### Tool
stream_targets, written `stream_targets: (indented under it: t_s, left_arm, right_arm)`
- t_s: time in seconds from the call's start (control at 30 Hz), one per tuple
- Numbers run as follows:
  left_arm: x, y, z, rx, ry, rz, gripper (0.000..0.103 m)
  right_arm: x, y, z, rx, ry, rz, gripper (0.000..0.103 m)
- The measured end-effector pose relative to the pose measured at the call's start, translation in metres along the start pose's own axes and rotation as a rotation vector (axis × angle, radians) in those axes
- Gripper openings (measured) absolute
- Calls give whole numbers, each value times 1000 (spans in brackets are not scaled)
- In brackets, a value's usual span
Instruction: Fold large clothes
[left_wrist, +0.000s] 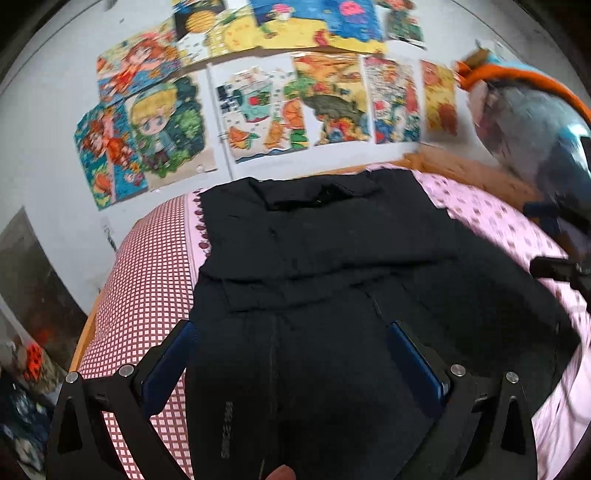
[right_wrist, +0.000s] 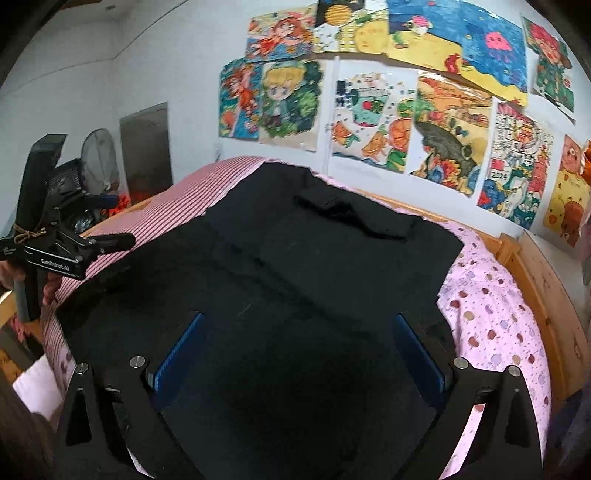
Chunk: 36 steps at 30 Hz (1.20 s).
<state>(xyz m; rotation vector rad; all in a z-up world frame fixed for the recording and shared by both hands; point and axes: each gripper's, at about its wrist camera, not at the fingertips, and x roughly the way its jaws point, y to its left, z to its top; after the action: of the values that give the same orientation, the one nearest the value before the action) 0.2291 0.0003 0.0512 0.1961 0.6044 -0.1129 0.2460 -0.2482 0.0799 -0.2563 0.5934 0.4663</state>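
The bed (left_wrist: 147, 280) fills the lower part of both views, covered on one side by a red-and-white checked sheet (right_wrist: 155, 218) and on the other side by a pink sheet with small dots (right_wrist: 491, 317), with a wooden bed frame (right_wrist: 535, 280) at the far edge. Behind it the white wall (right_wrist: 173, 55) carries many colourful children's drawings (right_wrist: 369, 118), pinned close to each other in rows. On the bed lies the black garment (left_wrist: 325, 251), spread flat across both sheets, with its collar (right_wrist: 354, 214) toward the wall and a folded part lying over its upper half (the fabric is very dark, so the exact folds I cannot tell). In the left wrist view a blue plush toy (left_wrist: 532, 122) with an orange band stands at the right, near the headboard. The left gripper (left_wrist: 291, 328) is above the lower part of the garment with its jaws wide apart and nothing pressed between the blue pads. The right gripper (right_wrist: 299, 321) also hovers over the garment, jaws wide apart, holding nothing. At the bottom edge of the left view a fingertip (left_wrist: 280, 472) is visible.
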Motion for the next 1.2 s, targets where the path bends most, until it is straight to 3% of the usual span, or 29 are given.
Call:
stream_targets:
  t_s: [0.17, 0.4, 0.77, 1.07, 1.2]
  left_arm:
    - [-13, -21, -21, 89, -30, -51, 103]
    - [-25, -43, -40, 177, -60, -108, 103]
    - [-44, -47, -53, 145, -13, -119, 103]
    - [-59, -50, -94, 195, 52, -117, 103]
    - [-64, -54, -117, 263, 67, -78, 103]
  right_arm:
    - [-9, 13, -22, -52, 43, 22, 98]
    - [-25, 7, -49, -23, 135, 19, 98]
    - [-68, -18, -86, 131, 186, -14, 98]
    - [-62, 3, -115, 70, 269, 4, 98]
    - [-58, 17, -129, 48, 306, 5, 98]
